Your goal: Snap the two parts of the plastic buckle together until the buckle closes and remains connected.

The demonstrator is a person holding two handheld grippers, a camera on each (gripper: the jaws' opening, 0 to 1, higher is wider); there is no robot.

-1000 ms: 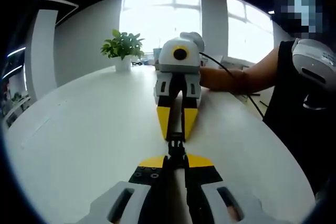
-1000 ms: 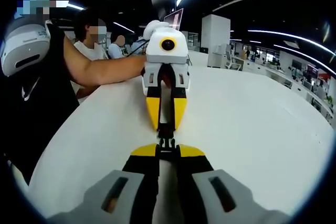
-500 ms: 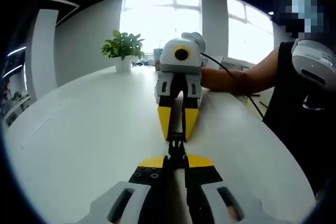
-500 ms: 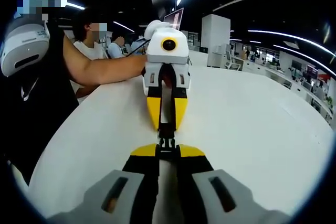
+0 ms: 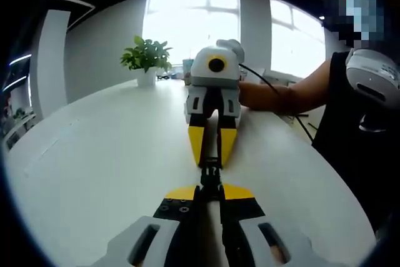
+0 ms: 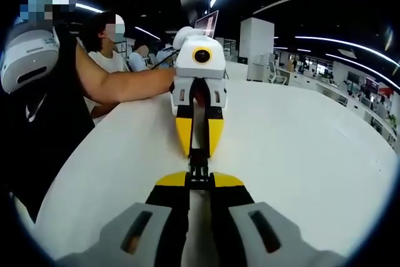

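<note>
Buckle (image 5: pixel 210 175) parts lay end to end between the two tongs, long axis running straight from one tool to the other, low over the white table (image 5: pixel 100 167). Nearest in the left gripper view, the left gripper (image 5: pixel 209 189) pinched its half with jaws nearly together; facing it, the right gripper (image 5: pixel 212 162) clamped the other half likewise. Farther back stood a potted plant (image 5: pixel 146 58) beside bright windows (image 5: pixel 187 17). A person's arm (image 6: pixel 119 82) reached behind the left tool.

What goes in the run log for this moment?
left tongs: shut on buckle | right tongs: shut on buckle | buckle: halves meeting between facing tongs, above white table | latch: cannot tell
</note>
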